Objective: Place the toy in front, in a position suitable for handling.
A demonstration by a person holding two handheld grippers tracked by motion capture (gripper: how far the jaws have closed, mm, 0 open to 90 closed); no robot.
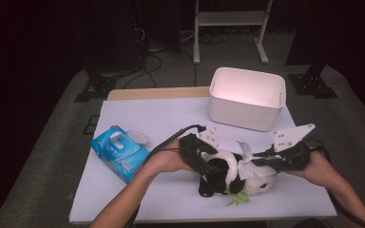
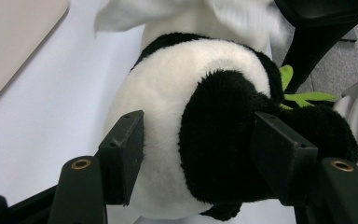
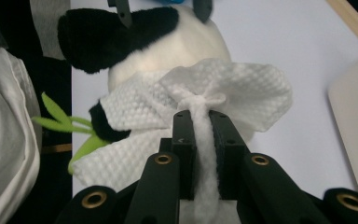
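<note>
Panda toy (image 1: 223, 173) lies on the tabletop (image 1: 171, 114), near its front edge. The left gripper (image 2: 196, 154) clamps its body; the right gripper (image 3: 200, 135) is closed tight on a white wipe (image 3: 242, 88) over the head. Behind stands a white bin (image 1: 247, 97).

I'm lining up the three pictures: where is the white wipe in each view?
High view: the white wipe lies right of centre, draped on the panda plush.
Left gripper view: top edge, centre, beyond the plush's body.
Right gripper view: centre, pinched in the right claw.
Shared landmark: the plush's green leaves.
</note>
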